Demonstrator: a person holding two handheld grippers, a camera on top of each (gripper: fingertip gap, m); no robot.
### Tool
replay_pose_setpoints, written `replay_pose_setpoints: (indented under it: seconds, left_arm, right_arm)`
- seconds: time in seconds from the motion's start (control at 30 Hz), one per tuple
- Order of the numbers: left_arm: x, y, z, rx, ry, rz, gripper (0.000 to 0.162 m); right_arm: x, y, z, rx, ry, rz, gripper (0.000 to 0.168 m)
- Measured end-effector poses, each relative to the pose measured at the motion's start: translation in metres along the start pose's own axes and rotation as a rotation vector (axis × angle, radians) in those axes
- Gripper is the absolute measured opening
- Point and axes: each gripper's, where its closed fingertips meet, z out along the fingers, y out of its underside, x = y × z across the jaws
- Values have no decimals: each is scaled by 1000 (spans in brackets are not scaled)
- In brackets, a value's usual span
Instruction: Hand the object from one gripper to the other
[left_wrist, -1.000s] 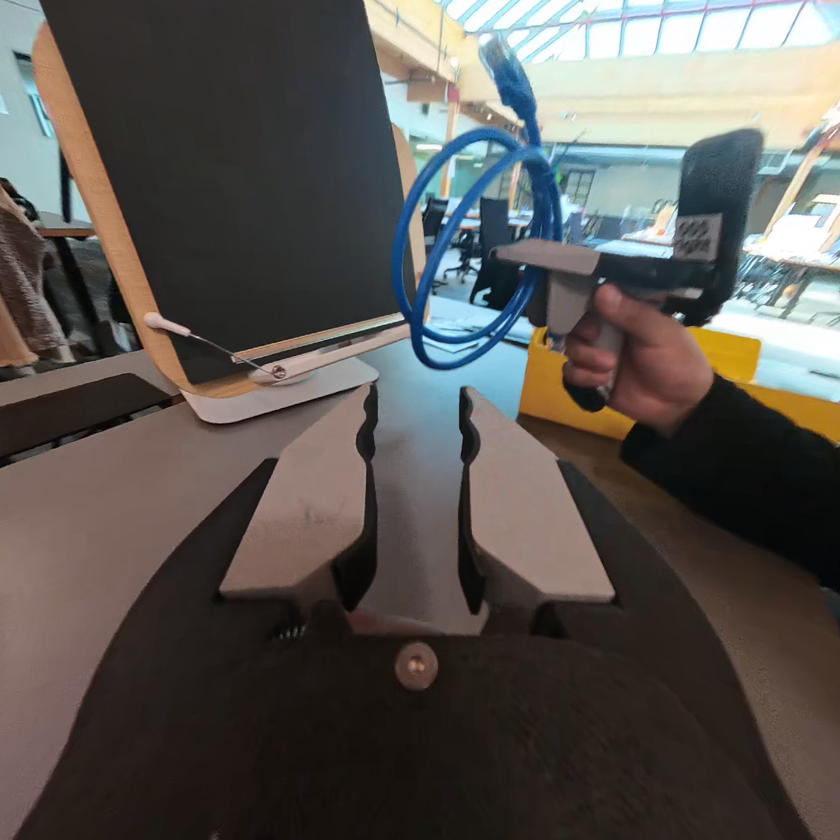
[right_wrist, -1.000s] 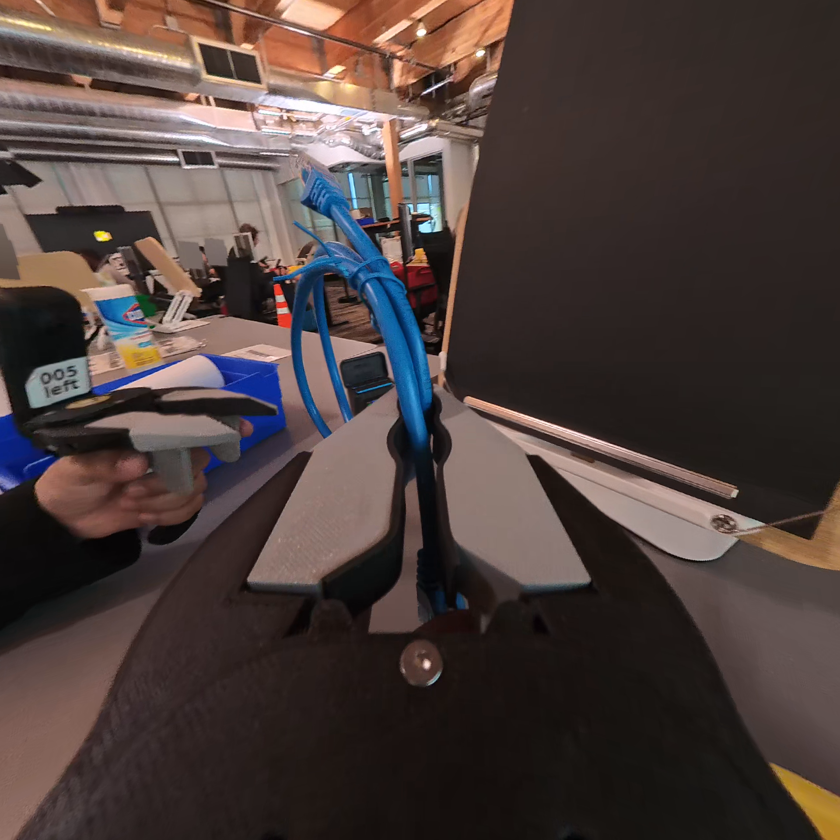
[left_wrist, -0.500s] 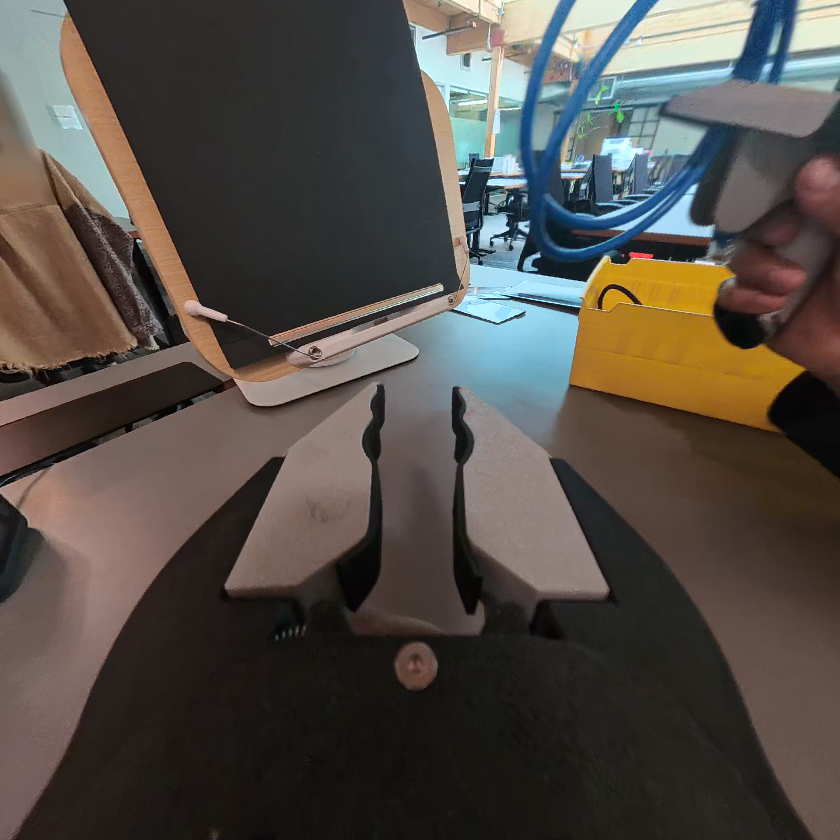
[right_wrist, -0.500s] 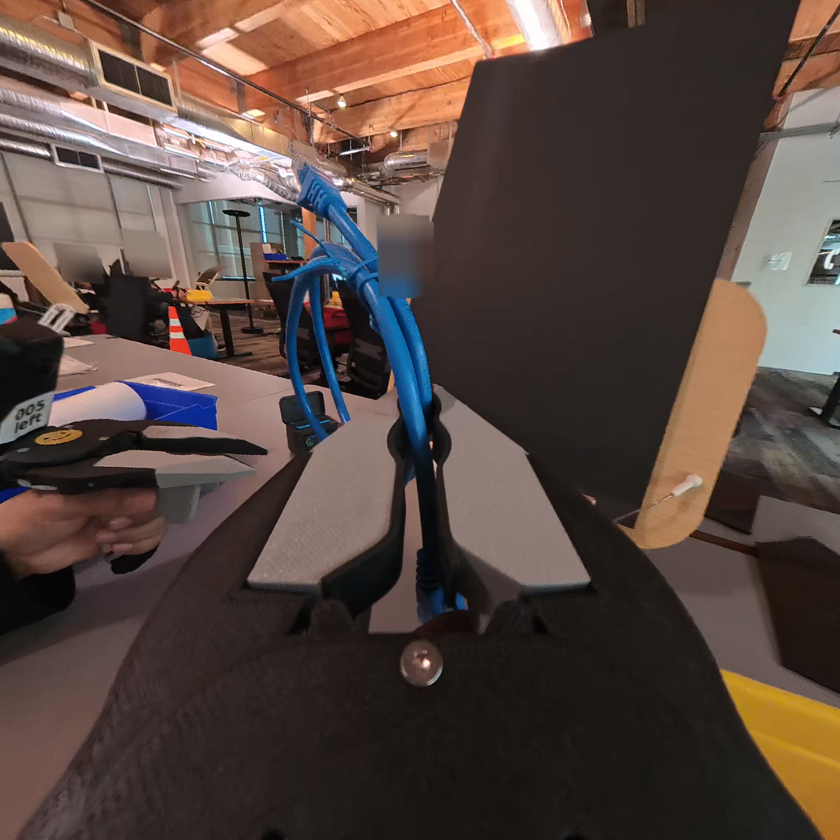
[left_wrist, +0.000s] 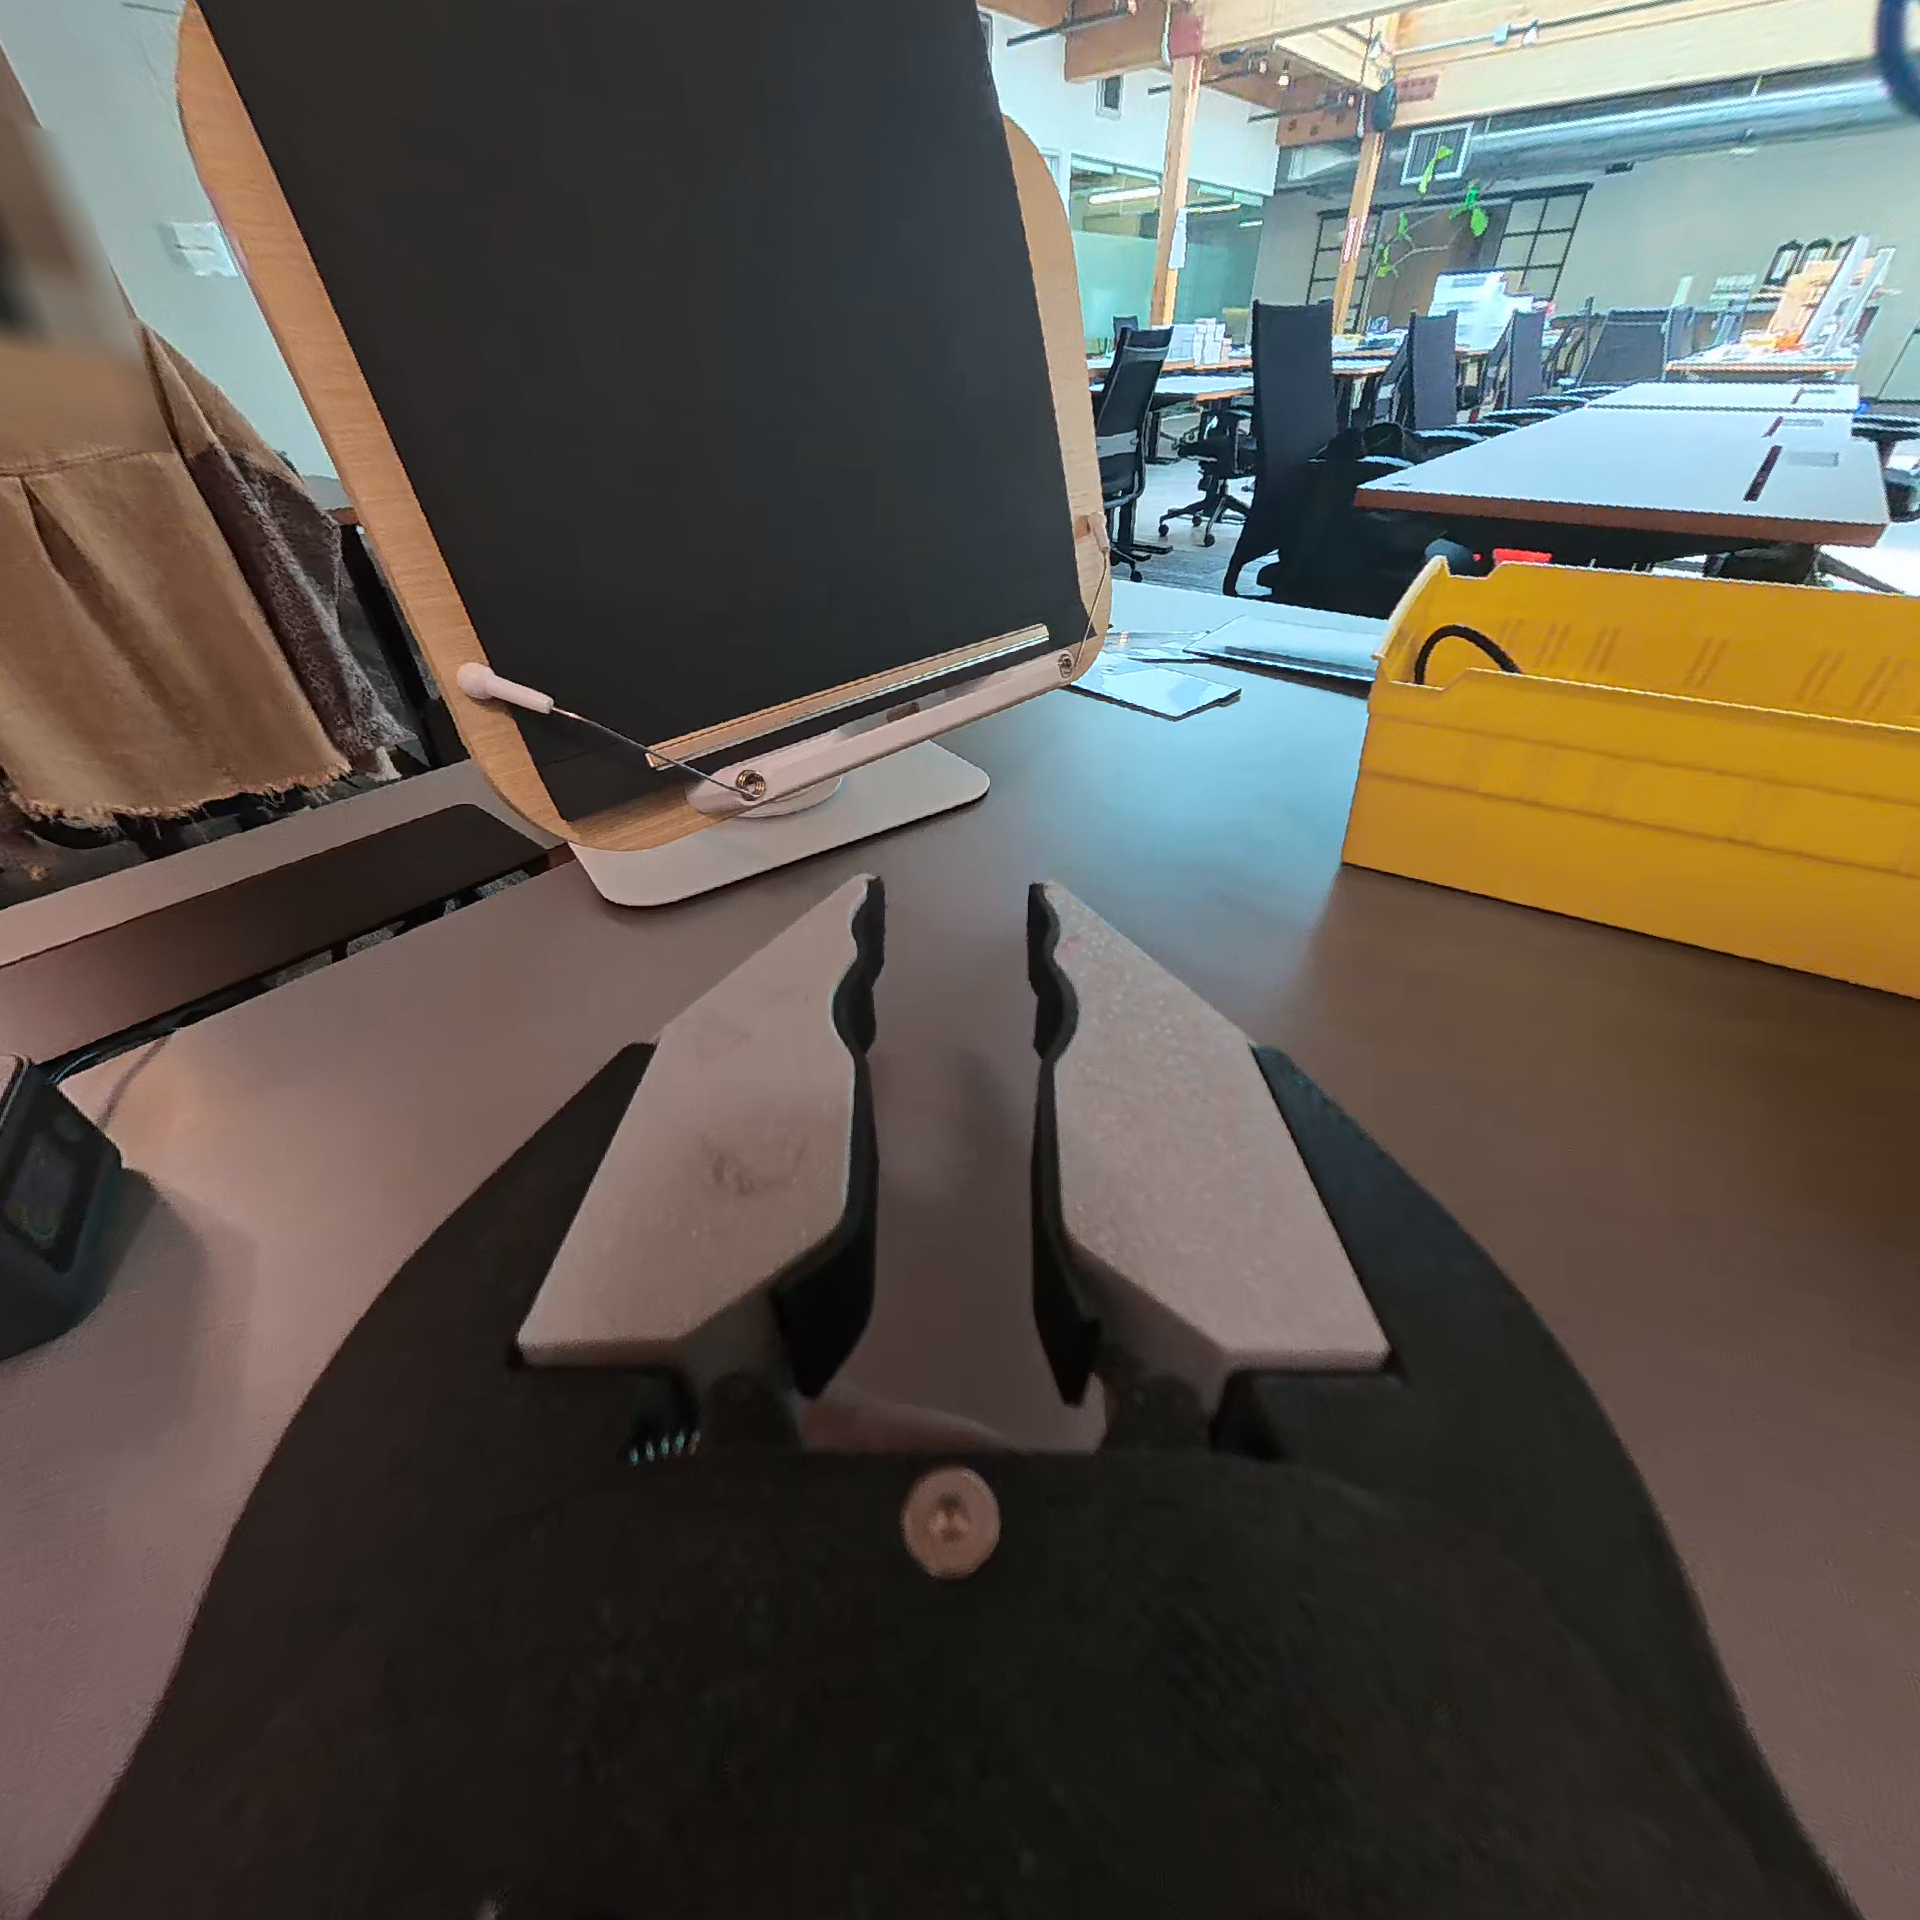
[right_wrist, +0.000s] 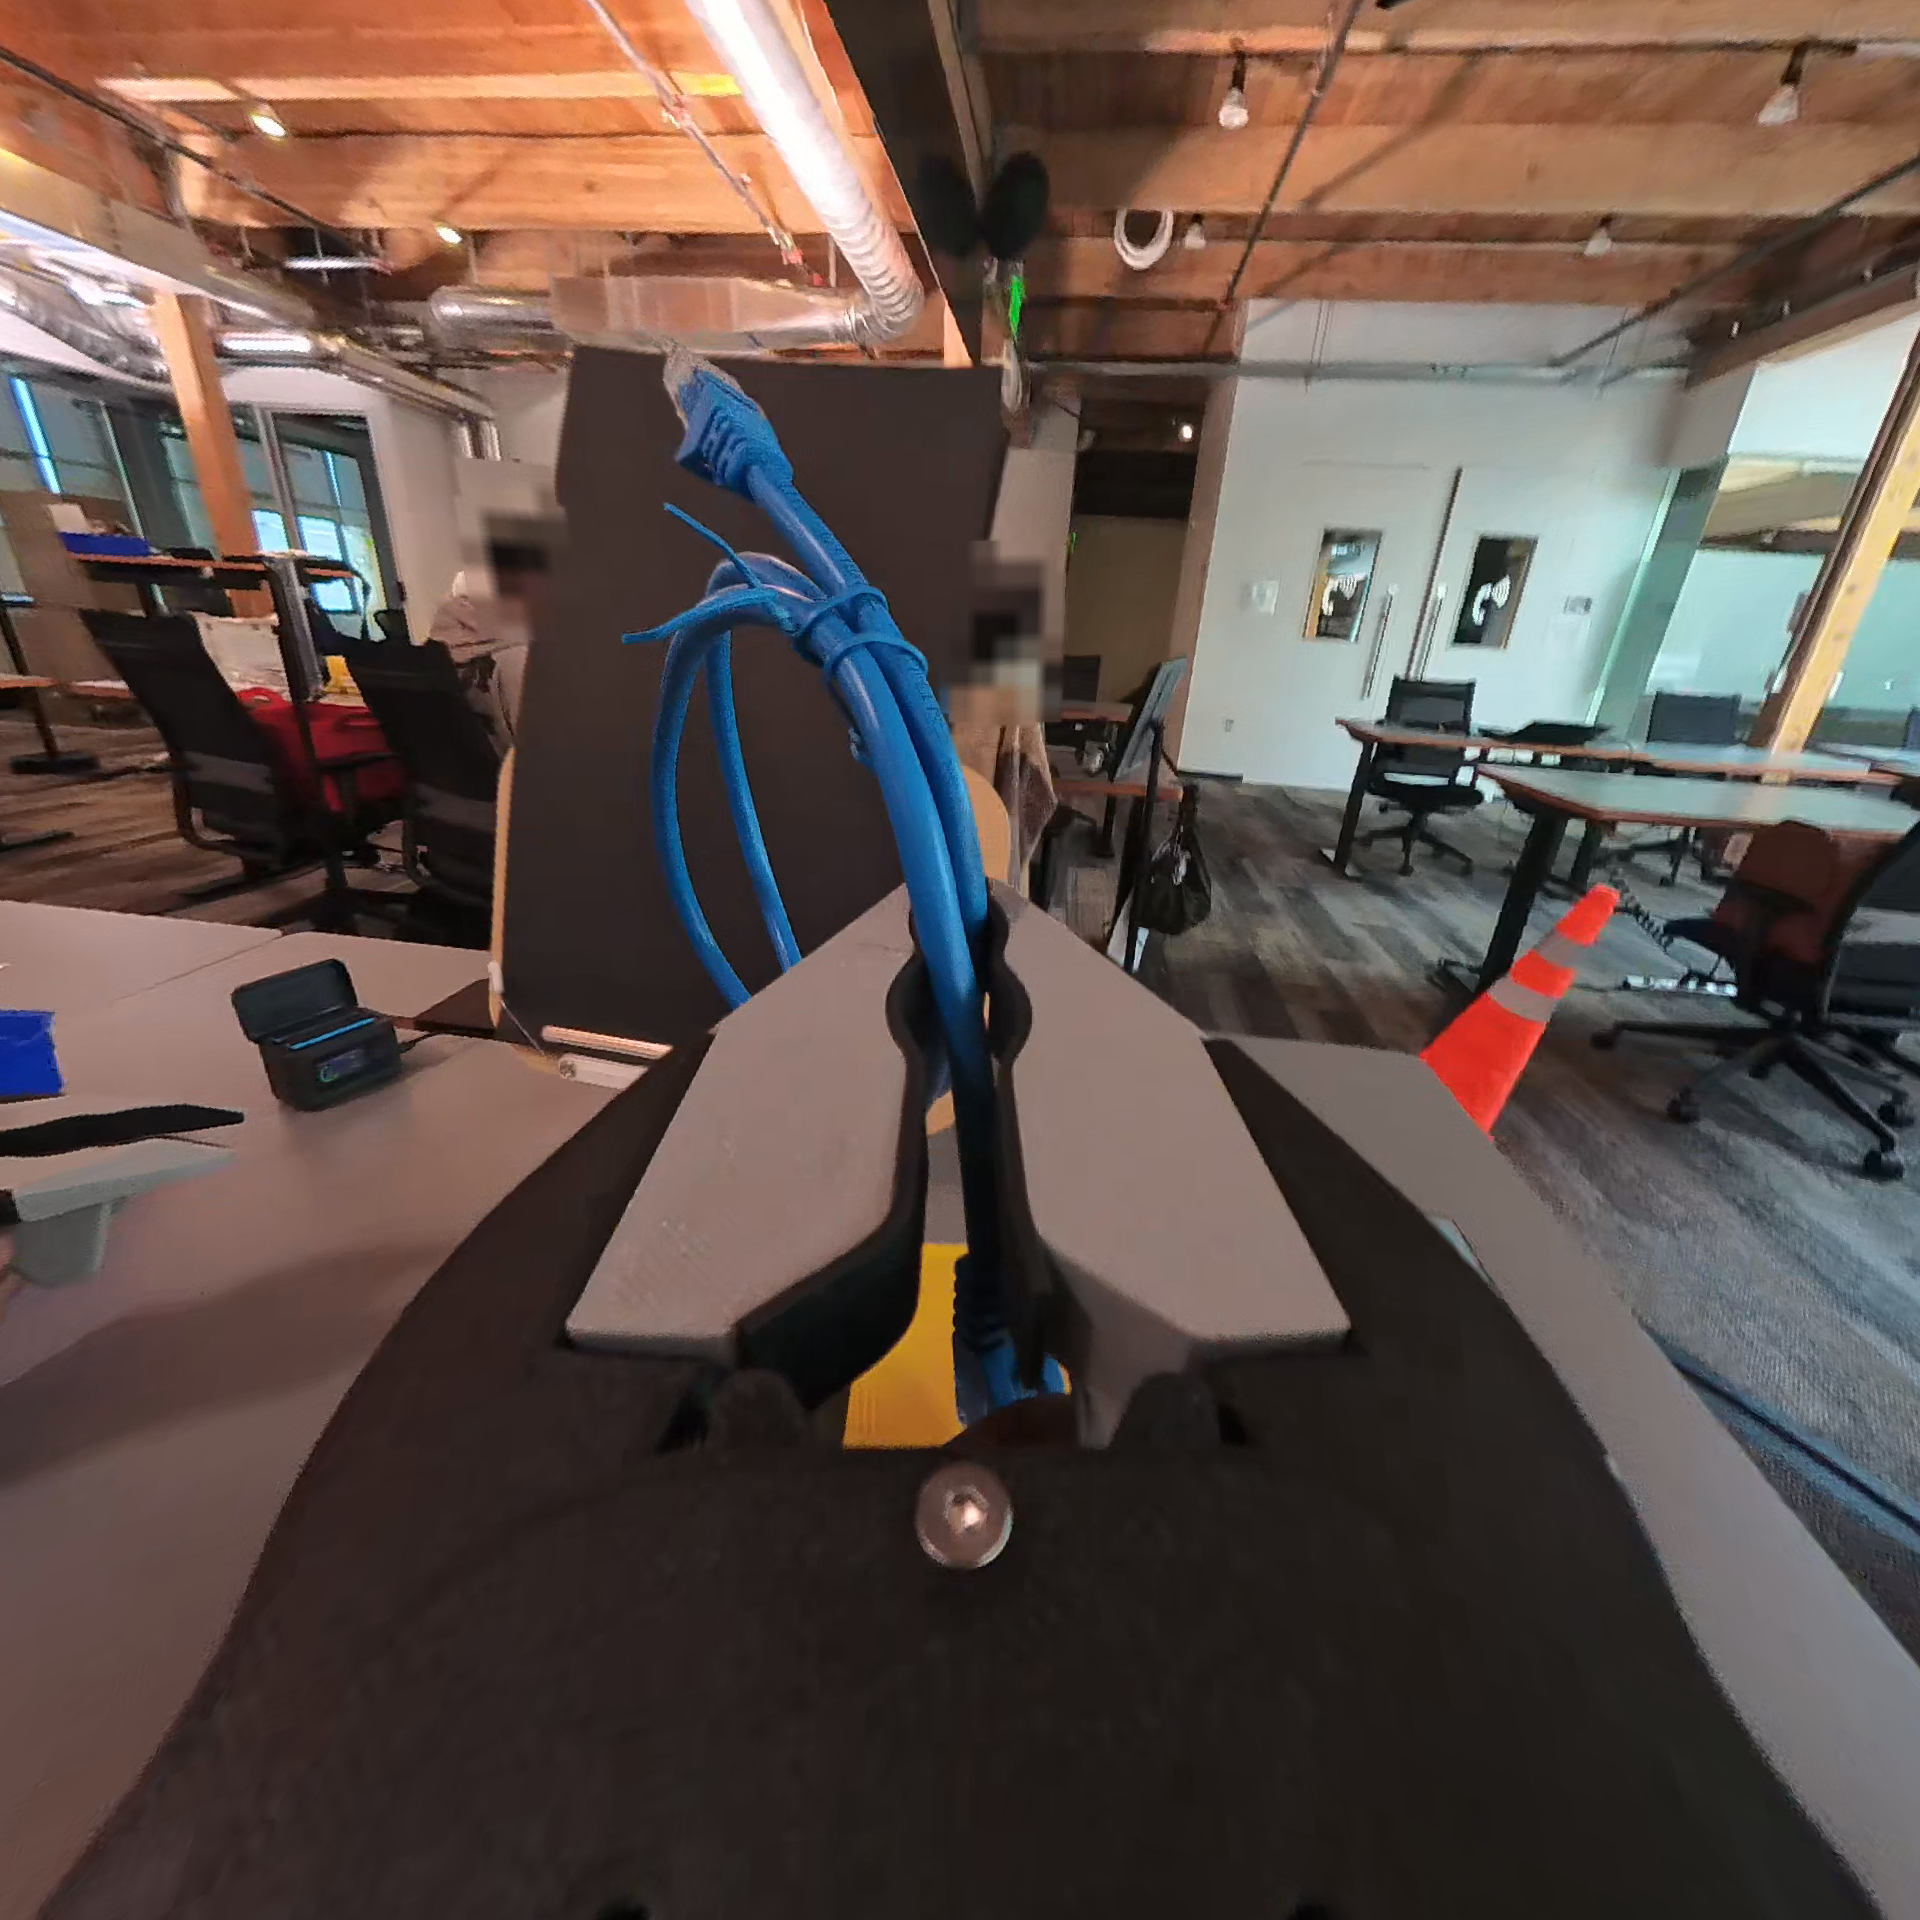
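Clamped on the blue cable (right_wrist: 940, 831), the right gripper (right_wrist: 961, 935) has been swung away above the yellow bin (left_wrist: 1662, 727); the left gripper (left_wrist: 956, 925) is held parted and empty over the table (left_wrist: 1558, 1143). Handover seems done.

Left tool (left_wrist: 954, 940): two grey wedge fingers (left_wrist: 727, 1164) with wavy black inner pads, on a black textured body.
Screw (left_wrist: 950, 1523): silver, centred.
Right tool (right_wrist: 956, 951): same grey fingers, black body.
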Motion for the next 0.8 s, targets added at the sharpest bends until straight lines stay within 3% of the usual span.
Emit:
replay_pose_setpoints:
  seconds: [0.13, 0.27, 0.33, 0.4, 0.47, 0.6, 0.8]
  left_arm:
    - [-1, 4, 1, -21, -12, 16, 25]
    - [0, 3, 0, -23, -7, 13, 25]
    - [-2, 3, 0, -26, -10, 8, 25]
    - [-3, 3, -1, -28, -12, 0, 25]
    - [-3, 3, -1, -27, -9, -10, 25]
    - [-2, 6, 1, -43, -9, 3, 25]
    - [1, 15, 5, -83, -3, 25, 27]
  right_arm:
    - [23, 32, 1, -189, 17, 37, 2]
    - [13, 130, 0, -620, -207, 269, 9]
    - [41, 187, -12, -851, -90, 242, 23]
    - [65, 212, -24, -947, 33, 166, 33]
    - [64, 203, -19, -897, 30, 150, 28]
    - [54, 165, -1, -789, 36, 97, 38]
    - [-75, 102, 34, -571, -311, 60, 47]
